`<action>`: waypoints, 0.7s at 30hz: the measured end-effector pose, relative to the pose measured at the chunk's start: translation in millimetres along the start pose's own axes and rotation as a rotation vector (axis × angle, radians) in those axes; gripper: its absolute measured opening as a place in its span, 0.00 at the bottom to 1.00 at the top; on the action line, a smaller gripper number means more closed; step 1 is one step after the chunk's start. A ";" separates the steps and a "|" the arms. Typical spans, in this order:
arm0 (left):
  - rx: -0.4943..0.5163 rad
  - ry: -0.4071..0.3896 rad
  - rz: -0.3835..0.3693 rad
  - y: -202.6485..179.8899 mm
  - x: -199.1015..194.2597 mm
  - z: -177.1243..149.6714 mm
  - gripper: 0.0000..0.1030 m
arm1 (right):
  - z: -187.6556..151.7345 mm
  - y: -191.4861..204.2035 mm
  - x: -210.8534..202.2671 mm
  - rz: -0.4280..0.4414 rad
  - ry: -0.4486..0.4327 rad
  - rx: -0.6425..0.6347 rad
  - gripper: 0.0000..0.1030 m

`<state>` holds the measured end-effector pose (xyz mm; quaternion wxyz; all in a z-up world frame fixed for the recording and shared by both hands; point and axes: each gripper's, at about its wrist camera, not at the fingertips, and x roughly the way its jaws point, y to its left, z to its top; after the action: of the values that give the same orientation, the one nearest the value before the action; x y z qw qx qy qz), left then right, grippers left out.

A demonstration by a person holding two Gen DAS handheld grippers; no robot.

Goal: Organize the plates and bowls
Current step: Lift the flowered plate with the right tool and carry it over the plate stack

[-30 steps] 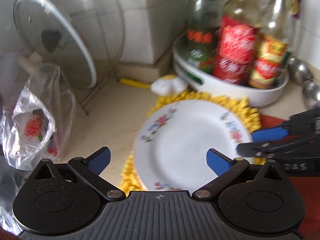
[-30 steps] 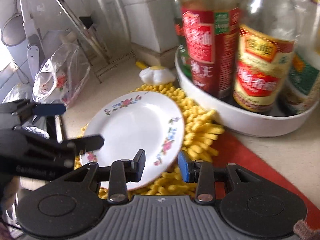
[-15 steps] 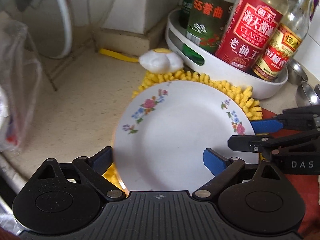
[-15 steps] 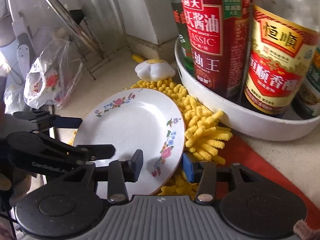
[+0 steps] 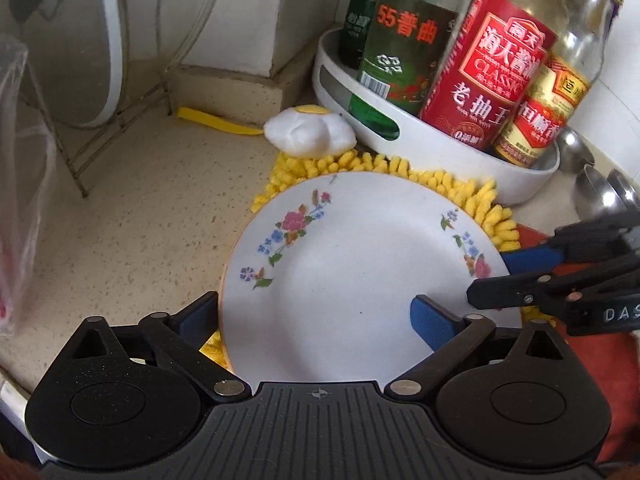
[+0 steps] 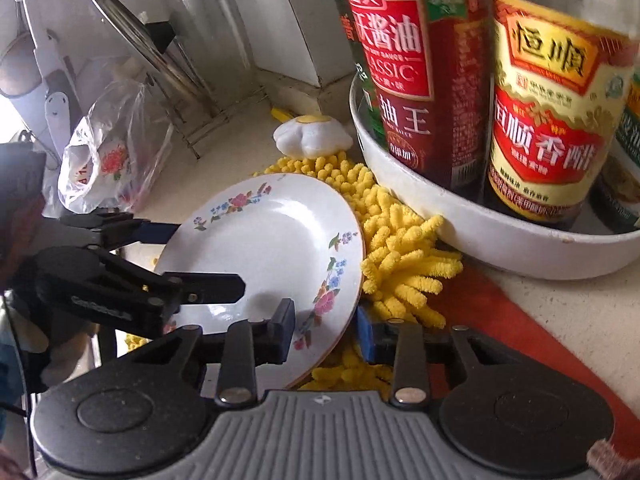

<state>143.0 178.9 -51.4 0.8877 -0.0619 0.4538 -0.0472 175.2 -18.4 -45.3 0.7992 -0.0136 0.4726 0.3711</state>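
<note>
- Left wrist view: over the last second we closed in on the floral plate (image 5: 360, 264); left gripper (image 5: 316, 316) fingers wide, straddling its 6 o'clock rim.
- Plate lies on the yellow chenille mat (image 5: 472, 200) on the counter (image 5: 140, 220).
- Right gripper (image 6: 326, 330) fingers narrow, bracketing the plate's 5 o'clock edge; contact unclear, so lifting looks near.

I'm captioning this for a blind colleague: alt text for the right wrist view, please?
The right hand-held gripper straddles the rim of a white floral ceramic plate, jaws not yet closed, on a shaggy yellow mat; the left hand-held gripper straddles the opposite rim.
</note>
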 end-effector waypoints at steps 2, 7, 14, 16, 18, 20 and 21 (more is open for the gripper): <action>0.000 0.003 0.010 -6.8 -4.1 -2.1 0.96 | -2.5 0.5 -1.1 0.001 -0.006 -0.012 0.30; -0.056 0.001 0.023 -13.4 -17.3 -7.6 0.94 | -6.9 5.7 -11.2 -0.026 -0.022 0.018 0.28; -0.062 -0.055 0.006 -26.8 -42.2 -8.6 0.93 | -13.7 2.5 -40.6 -0.014 -0.068 0.065 0.24; -0.052 -0.060 -0.007 -33.9 -46.3 -8.3 0.93 | -18.9 -1.4 -48.3 -0.016 -0.086 0.088 0.22; -0.024 -0.066 -0.021 -44.7 -49.9 -7.8 0.93 | -25.3 -8.0 -56.3 -0.020 -0.096 0.127 0.22; 0.000 -0.072 -0.041 -55.8 -52.6 -6.8 0.93 | -33.0 -12.7 -67.0 -0.028 -0.117 0.149 0.22; 0.012 -0.073 -0.049 -61.8 -52.7 -5.7 0.93 | -37.0 -15.4 -73.1 -0.036 -0.127 0.160 0.22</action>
<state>105.9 124.8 -3.2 0.9025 -0.0695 0.4192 -0.0696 136.6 -85.8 -14.8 0.8327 0.0652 0.4487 0.3180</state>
